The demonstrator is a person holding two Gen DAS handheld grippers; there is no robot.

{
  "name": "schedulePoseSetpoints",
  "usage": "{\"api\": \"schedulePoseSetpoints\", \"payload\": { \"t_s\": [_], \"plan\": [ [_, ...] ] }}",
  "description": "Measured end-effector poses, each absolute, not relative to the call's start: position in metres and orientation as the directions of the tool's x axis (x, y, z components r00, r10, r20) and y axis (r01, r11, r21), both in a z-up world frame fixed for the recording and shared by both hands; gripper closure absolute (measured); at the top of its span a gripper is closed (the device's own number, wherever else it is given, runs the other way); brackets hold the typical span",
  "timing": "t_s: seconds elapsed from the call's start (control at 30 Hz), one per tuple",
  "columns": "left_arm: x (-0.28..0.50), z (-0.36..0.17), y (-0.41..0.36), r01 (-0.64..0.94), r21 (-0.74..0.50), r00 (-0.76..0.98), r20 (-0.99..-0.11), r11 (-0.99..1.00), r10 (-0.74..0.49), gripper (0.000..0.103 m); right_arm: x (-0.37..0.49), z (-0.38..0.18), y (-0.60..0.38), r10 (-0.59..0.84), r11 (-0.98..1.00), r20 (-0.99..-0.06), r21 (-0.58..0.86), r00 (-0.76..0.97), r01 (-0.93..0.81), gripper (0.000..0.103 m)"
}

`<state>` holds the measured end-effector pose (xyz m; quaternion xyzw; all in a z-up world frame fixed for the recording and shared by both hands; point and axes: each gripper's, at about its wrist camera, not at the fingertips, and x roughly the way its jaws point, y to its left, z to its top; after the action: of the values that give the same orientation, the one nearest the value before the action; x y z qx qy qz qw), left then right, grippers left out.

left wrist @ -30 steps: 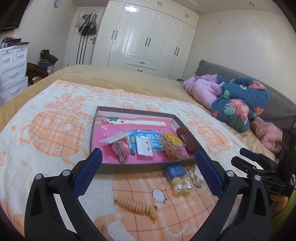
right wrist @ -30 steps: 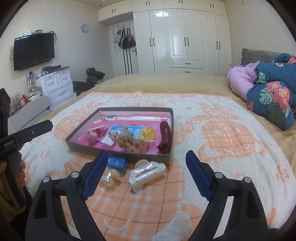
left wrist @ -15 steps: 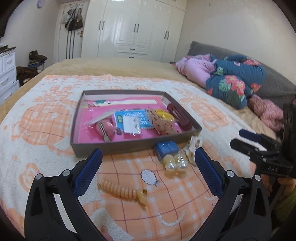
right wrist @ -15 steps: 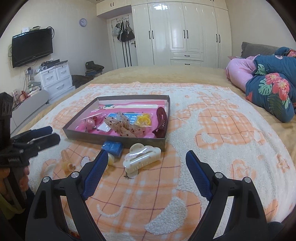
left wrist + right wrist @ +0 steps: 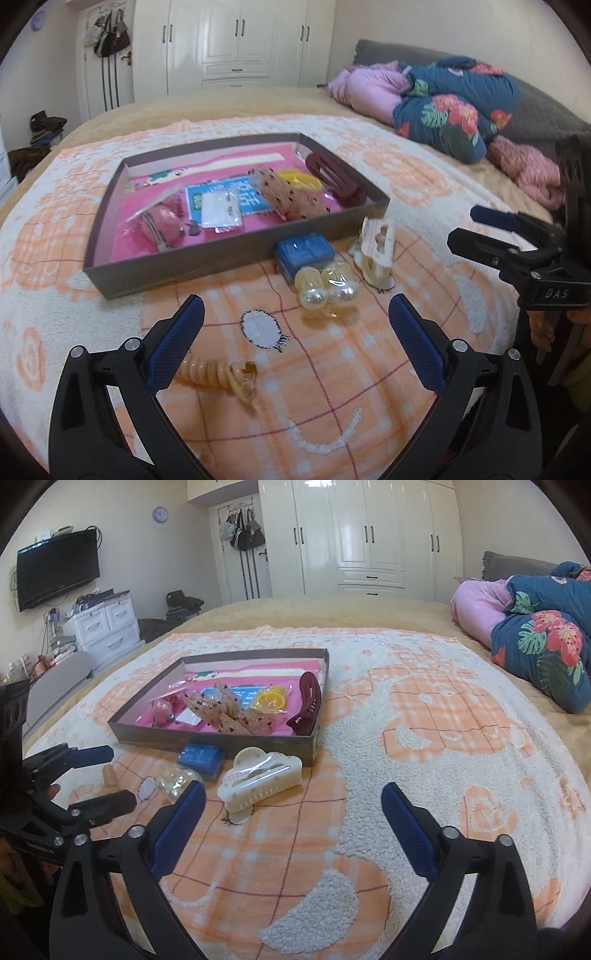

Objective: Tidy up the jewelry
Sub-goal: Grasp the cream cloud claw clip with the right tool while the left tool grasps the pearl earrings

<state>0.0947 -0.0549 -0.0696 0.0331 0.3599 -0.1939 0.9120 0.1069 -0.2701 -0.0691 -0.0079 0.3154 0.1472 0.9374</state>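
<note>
A shallow grey tray (image 5: 221,258) with a pink floor lies on the bed and holds several hair clips and packets. In front of it lie a blue box (image 5: 304,251), a clear pack of pearl earrings (image 5: 325,291), a cream claw clip (image 5: 375,247) and an amber spiral hair tie (image 5: 218,374). My left gripper (image 5: 295,332) is open just above the blanket, and the spiral tie lies by its left finger. My right gripper (image 5: 291,819) has its jaws opening with nothing between them; the cream claw clip (image 5: 258,782) lies just ahead of its left finger.
The orange-and-white blanket (image 5: 424,738) covers the bed. Rolled pink and floral bedding (image 5: 535,642) lies at the right. White wardrobes (image 5: 369,535), a white drawer unit (image 5: 103,627) and a wall television (image 5: 57,570) stand beyond the bed.
Both grippers have sunk closer to the items in front of the tray. The left one has rolled level, and the spiral tie now lies by its left finger. The right jaws stand slightly wider.
</note>
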Motion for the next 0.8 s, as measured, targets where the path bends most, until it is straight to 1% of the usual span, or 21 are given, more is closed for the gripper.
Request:
{"api": "schedulePoseSetpoints", "payload": {
  "t_s": [0.17, 0.27, 0.4, 0.47, 0.57, 0.63, 0.67, 0.73, 0.8],
  "plan": [
    [0.108, -0.077, -0.062, 0.388, -0.077, 0.636, -0.699, 0.919, -0.327, 0.012, 0.121, -0.080, -0.266, 0.278, 0.946, -0.645, 0.055, 0.712, -0.320, 0.008],
    [0.114, -0.080, -0.065, 0.391, -0.089, 0.621, -0.709, 0.916, -0.334, 0.012, 0.129, -0.084, -0.262, 0.283, 0.937, -0.659, 0.037, 0.697, -0.346, 0.008],
    [0.120, -0.085, -0.070, 0.401, -0.091, 0.605, -0.721, 0.912, -0.337, 0.012, 0.142, -0.089, -0.260, 0.317, 0.923, -0.687, 0.065, 0.654, -0.379, 0.008],
    [0.124, -0.087, -0.071, 0.405, -0.089, 0.598, -0.727, 0.910, -0.337, 0.014, 0.147, -0.091, -0.263, 0.338, 0.919, -0.693, 0.096, 0.637, -0.383, 0.008],
    [0.130, -0.092, -0.071, 0.411, -0.137, 0.569, -0.734, 0.902, -0.370, 0.024, 0.153, -0.093, -0.264, 0.349, 0.915, -0.705, 0.117, 0.617, -0.385, 0.008],
    [0.132, -0.094, -0.070, 0.416, -0.144, 0.561, -0.736, 0.898, -0.378, 0.044, 0.157, -0.094, -0.265, 0.363, 0.911, -0.708, 0.132, 0.606, -0.392, 0.007],
    [0.132, -0.094, -0.070, 0.422, -0.152, 0.557, -0.734, 0.894, -0.388, 0.049, 0.159, -0.094, -0.264, 0.372, 0.907, -0.709, 0.140, 0.599, -0.397, 0.007],
    [0.131, -0.094, -0.070, 0.442, -0.176, 0.543, -0.728, 0.879, -0.419, 0.064, 0.162, -0.096, -0.262, 0.382, 0.901, -0.711, 0.143, 0.590, -0.410, 0.007],
    [0.128, -0.092, -0.071, 0.448, -0.167, 0.548, -0.725, 0.878, -0.417, 0.064, 0.165, -0.098, -0.258, 0.384, 0.895, -0.718, 0.136, 0.580, -0.424, 0.007]
  ]
}}
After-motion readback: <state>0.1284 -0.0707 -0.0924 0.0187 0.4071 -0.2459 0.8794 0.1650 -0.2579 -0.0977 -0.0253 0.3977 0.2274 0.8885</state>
